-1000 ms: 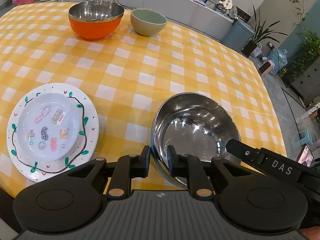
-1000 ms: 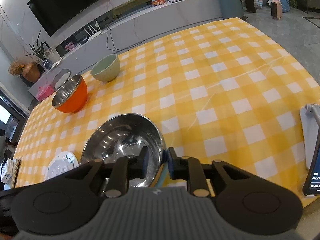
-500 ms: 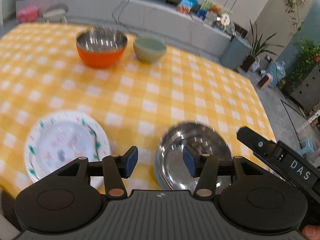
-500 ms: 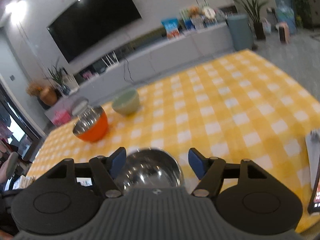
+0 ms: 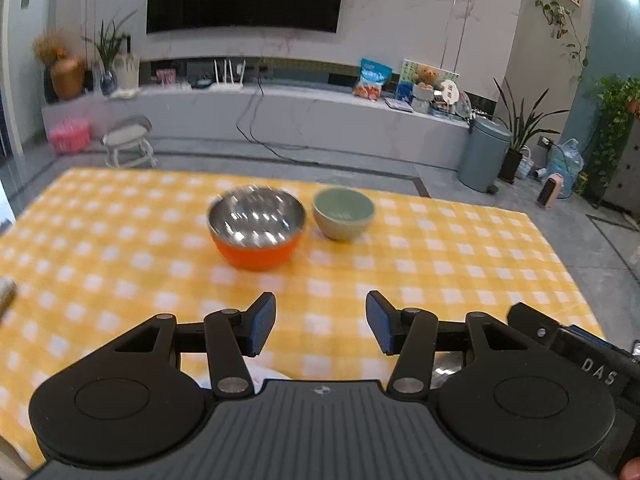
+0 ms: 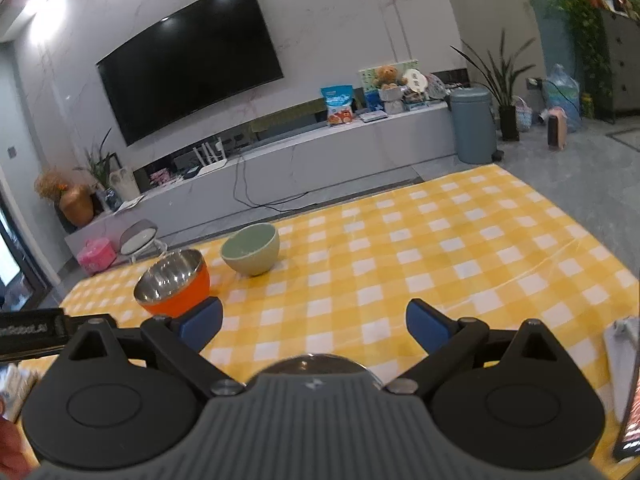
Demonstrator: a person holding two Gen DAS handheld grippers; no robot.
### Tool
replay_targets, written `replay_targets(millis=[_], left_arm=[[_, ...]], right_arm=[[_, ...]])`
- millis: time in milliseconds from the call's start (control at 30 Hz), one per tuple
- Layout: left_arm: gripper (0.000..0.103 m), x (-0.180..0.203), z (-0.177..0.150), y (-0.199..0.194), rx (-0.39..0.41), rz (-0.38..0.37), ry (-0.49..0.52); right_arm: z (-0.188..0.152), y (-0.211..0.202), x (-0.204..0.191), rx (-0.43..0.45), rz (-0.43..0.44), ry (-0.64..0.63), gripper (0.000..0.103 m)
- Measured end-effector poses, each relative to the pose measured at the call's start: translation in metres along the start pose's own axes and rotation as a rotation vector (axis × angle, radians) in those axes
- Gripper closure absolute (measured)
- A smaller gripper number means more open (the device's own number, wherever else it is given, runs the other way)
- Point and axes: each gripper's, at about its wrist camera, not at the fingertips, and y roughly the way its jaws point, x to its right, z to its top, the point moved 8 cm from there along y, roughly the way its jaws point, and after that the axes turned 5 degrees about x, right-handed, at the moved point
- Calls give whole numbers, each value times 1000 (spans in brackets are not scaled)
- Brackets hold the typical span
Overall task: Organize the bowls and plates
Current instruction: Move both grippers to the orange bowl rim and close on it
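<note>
An orange bowl (image 5: 256, 240) with a steel inside and a pale green bowl (image 5: 343, 213) stand side by side at the far end of the yellow checked table (image 5: 440, 264). My left gripper (image 5: 320, 322) is open above the cloth with nothing between its blue pads. My right gripper (image 6: 314, 324) hangs above the table too, its jaws opening wide and empty. Below it shows only the rim of the large steel bowl (image 6: 316, 361), resting on the table. The orange bowl (image 6: 172, 288) and green bowl (image 6: 250, 250) lie further ahead. The patterned plate is almost hidden under the left gripper.
A phone on a white stand (image 6: 624, 392) sits at the table's right edge. The other gripper's black body (image 5: 580, 360) is close on the right of the left wrist view. Beyond the table are a TV bench (image 6: 320, 148), a bin (image 6: 474, 124) and a small stool (image 5: 128, 140).
Both grippers let go of the steel bowl's rim and opened. Both rose and tilted up, so the steel bowl and plate dropped out of view and the far wall came in.
</note>
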Motion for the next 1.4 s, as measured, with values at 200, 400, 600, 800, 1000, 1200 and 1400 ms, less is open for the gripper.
replay_targets(millis=[200, 400, 600, 800, 1000, 1200, 1400], left_arm=[[43, -28, 25, 16, 7, 48, 96], [43, -60, 51, 48, -46, 36, 86], [44, -84, 66, 95, -88, 66, 132], [45, -110, 66, 152, -133, 87, 96], [47, -117, 51, 188, -208, 86, 144], [64, -124, 37, 201, -266, 106, 114], [80, -123, 35, 202, -290, 95, 111]], right_arm=[[6, 27, -24, -84, 15, -3, 7], [11, 73, -58, -211, 49, -48, 7], [21, 121, -104, -284, 95, -107, 11], [24, 172, -143, -304, 58, -146, 21], [2, 213, -147, -357, -8, -67, 29], [-18, 239, -152, -423, -25, -30, 46], [-24, 243, -152, -425, 2, 2, 64]])
